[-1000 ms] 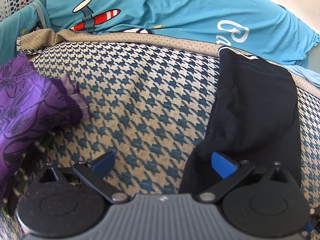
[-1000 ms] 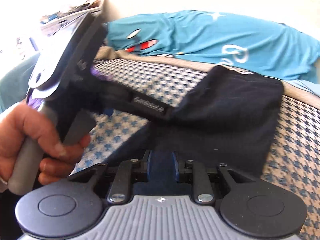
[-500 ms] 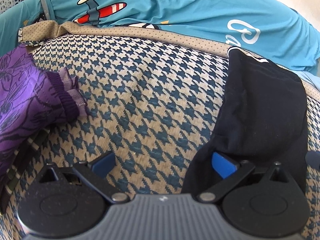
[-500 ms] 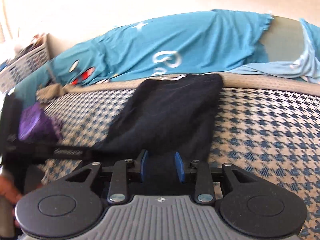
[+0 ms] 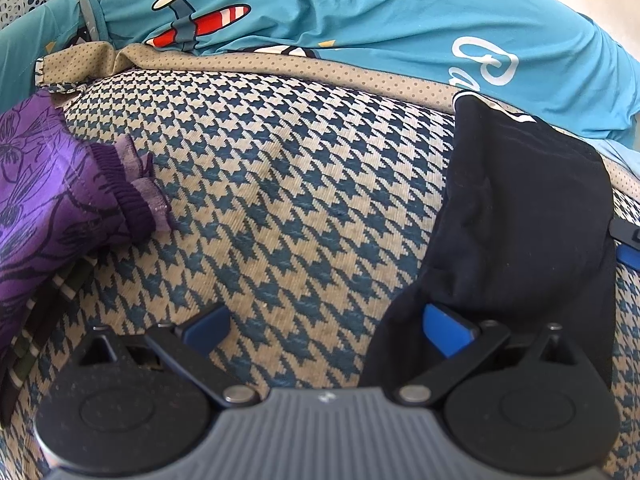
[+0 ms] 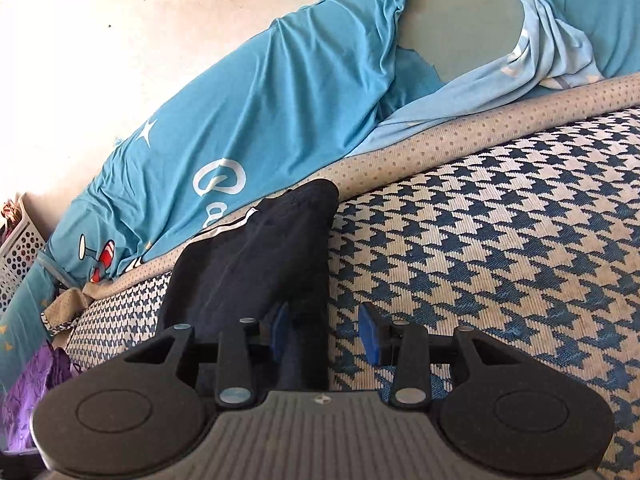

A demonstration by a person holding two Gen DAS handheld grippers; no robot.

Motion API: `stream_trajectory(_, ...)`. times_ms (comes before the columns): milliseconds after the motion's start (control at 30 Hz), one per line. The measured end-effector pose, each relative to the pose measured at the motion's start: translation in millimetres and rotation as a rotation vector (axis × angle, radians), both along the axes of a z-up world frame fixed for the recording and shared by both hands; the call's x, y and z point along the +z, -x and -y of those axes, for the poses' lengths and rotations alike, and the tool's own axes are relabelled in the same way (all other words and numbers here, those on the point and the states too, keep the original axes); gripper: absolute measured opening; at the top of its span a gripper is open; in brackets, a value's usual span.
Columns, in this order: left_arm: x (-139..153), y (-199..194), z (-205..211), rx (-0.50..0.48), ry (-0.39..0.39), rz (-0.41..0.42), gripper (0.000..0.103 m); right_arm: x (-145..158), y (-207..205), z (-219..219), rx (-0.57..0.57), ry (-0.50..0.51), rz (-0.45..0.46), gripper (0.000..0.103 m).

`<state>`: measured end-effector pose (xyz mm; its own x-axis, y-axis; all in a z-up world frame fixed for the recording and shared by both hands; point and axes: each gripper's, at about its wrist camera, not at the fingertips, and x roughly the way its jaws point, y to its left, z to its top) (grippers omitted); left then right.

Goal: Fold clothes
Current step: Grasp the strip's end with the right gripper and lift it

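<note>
A folded black garment lies on the houndstooth mat, its far end at the mat's dotted border. My left gripper is open wide above the mat; its right pad sits against the garment's near left edge, with cloth draped around it. In the right wrist view the black garment runs away to the upper left. My right gripper is opening, and the garment's right edge lies loose between its pads without being pressed. A tip of the right gripper shows at the left wrist view's right edge.
A purple flowered garment lies bunched on the mat's left side. Behind the mat a teal printed cloth is heaped against the pale wall. A white perforated basket stands at the far left. Bare mat stretches to the right of the black garment.
My right gripper has swung right along the black garment and rolled level, and its jaws have parted from shut on the cloth. The left gripper has stayed put, open.
</note>
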<state>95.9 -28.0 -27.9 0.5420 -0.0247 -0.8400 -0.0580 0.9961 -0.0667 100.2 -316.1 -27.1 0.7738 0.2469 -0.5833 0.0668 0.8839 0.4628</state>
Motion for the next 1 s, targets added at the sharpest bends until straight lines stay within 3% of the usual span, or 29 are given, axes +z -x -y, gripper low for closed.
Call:
stream_trajectory(600, -2.3, 0.1, 4.0, -0.011, -0.027, 0.007, 0.103, -16.6, -33.2, 21.9, 0.000, -0.173, 0.030, 0.046)
stream_trajectory(1000, -3.9, 0.3, 6.7, -0.015, -0.042, 0.013, 0.103, -23.7, -59.0, 14.8, 0.086, -0.236, 0.052, 0.046)
